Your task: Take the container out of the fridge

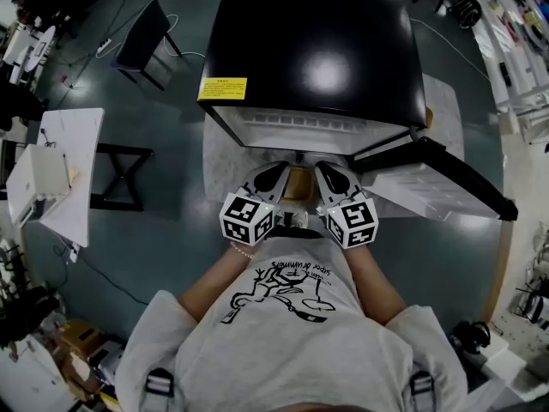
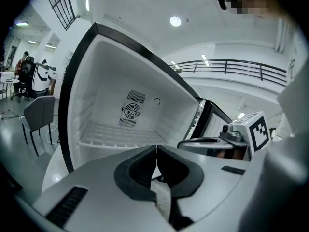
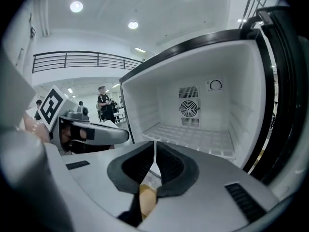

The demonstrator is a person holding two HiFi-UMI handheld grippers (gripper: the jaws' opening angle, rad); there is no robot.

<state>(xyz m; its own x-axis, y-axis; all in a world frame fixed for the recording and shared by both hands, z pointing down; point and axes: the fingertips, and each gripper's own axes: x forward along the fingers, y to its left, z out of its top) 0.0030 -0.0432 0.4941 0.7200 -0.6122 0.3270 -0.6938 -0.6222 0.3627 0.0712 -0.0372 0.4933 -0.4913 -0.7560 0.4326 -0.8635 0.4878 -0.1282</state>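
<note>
From above, the black fridge (image 1: pixel 317 58) stands open with its door (image 1: pixel 446 178) swung out to the right. In front of the opening, a clear container (image 1: pixel 298 184) with tan contents hangs between my two grippers. My left gripper (image 1: pixel 276 177) is shut on its left edge and my right gripper (image 1: pixel 327 177) on its right edge. In the left gripper view the jaws (image 2: pixel 157 152) meet over clear plastic (image 2: pixel 163 195). In the right gripper view the jaws (image 3: pixel 155 152) pinch a thin clear rim, with the tan contents (image 3: pixel 147 197) below. The white wire shelf (image 3: pixel 193 134) inside the fridge is bare.
A white table (image 1: pixel 73 170) with a box stands at the left, with a dark stool frame (image 1: pixel 120 178) beside it. A dark chair (image 1: pixel 146 41) is at the far left of the fridge. A person (image 3: pixel 104 105) stands far off in the right gripper view.
</note>
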